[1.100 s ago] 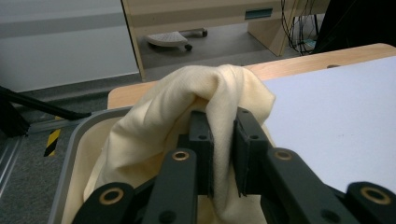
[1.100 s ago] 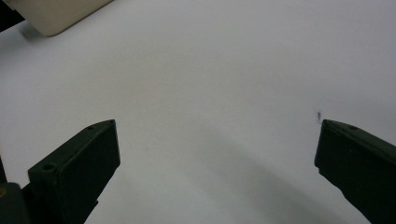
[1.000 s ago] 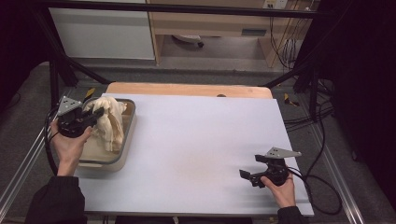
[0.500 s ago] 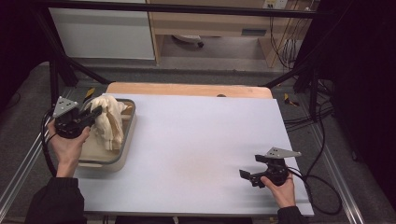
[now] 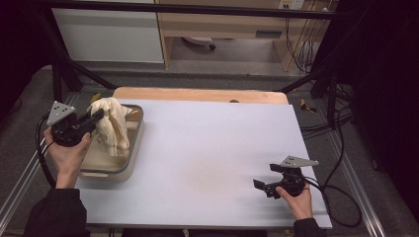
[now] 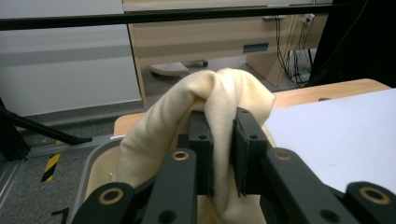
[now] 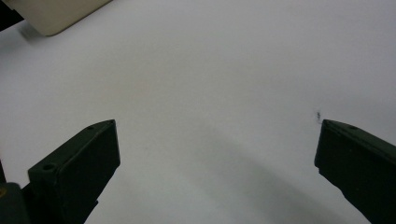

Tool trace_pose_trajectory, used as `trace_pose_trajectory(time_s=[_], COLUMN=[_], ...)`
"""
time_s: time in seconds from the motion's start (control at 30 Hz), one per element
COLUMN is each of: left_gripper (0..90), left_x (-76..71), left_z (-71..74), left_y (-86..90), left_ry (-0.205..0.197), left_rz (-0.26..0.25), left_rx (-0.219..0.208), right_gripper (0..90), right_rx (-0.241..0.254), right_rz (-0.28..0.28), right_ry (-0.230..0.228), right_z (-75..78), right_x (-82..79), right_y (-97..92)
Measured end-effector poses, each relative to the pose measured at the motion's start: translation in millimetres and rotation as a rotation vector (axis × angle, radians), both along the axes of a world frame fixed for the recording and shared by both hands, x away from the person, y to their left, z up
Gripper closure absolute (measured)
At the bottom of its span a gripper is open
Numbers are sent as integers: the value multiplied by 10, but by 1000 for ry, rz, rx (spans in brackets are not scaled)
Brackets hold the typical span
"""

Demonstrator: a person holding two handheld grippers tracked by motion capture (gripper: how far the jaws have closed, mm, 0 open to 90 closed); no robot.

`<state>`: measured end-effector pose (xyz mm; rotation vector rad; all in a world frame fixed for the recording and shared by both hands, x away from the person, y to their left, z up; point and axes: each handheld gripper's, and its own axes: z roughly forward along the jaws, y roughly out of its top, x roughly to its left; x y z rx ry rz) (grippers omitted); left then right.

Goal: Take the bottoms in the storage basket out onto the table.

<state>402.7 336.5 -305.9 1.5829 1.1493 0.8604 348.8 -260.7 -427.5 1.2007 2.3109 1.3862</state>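
Note:
A cream cloth [image 5: 112, 126] hangs bunched over a beige tray [image 5: 131, 165] at the table's left edge. My left gripper [image 5: 99, 116] is shut on the cloth's top fold and holds it up above the tray. In the left gripper view the two black jaws pinch a thick fold of the cloth [image 6: 224, 100], which drapes over both of them; the gripper [image 6: 222, 126] points level toward the room's back. My right gripper [image 5: 262, 185] rests low near the table's front right, open, with bare white table between its jaws [image 7: 217, 154].
The white table top [image 5: 212, 148] stretches wide between the two hands. A wooden board edge [image 5: 197, 94] runs along its far side. The tray's corner [image 7: 56, 16] lies far off in the right gripper view. Cables trail off the right edge.
The left hand has drifted slightly with the cloth still pinched above the tray. The right hand has stayed where it was.

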Motion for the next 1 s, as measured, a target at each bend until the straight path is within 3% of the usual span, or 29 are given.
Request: trace_pose_trajectory(time_s=[1.0], left_gripper=[795], left_x=[-122], left_z=[121], left_y=[-16], left_ry=[-83], left_rz=[-5], left_rx=[-35], right_gripper=[5], right_rx=[2], right_rz=[-1], right_ry=[-2], right_z=[5], right_x=[-2], right_y=[-4])
